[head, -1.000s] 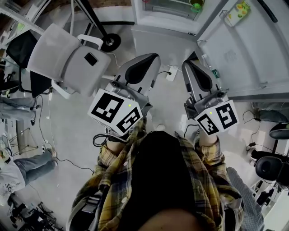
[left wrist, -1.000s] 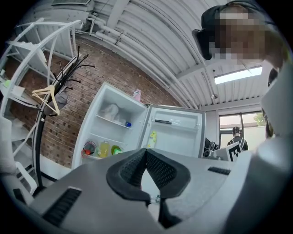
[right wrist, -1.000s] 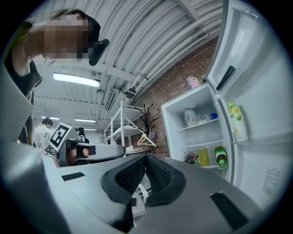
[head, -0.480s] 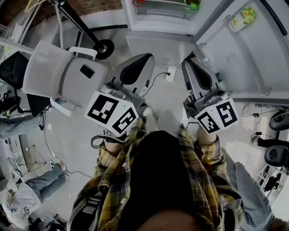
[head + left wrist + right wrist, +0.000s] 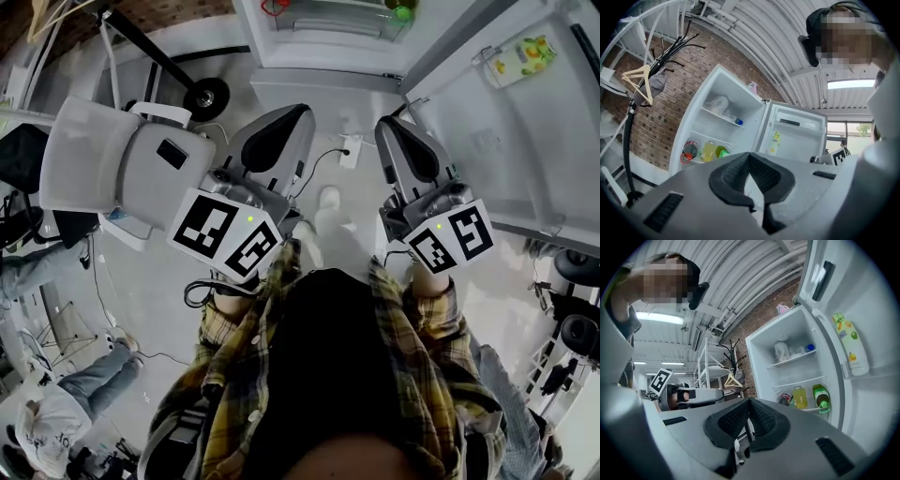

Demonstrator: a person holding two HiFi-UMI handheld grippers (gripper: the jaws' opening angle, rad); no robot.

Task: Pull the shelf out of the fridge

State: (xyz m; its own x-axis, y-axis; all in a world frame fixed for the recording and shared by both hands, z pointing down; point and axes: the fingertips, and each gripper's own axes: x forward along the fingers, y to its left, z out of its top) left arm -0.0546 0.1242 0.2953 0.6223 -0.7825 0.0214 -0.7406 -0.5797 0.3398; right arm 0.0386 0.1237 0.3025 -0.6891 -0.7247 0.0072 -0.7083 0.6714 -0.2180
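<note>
We hold left gripper [image 5: 750, 163] and right gripper [image 5: 749, 411] level, jaws closed on nothing, facing the open fridge [image 5: 765, 348], well apart from its shelf [image 5: 794, 359].

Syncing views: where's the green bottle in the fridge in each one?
Head view: green bottle, top edge, right of centre.
Left gripper view: green bottle, lower left of centre.
Right gripper view: green bottle, lower right of centre.
Shared landmark: fruit-print pack on the fridge door.
</note>
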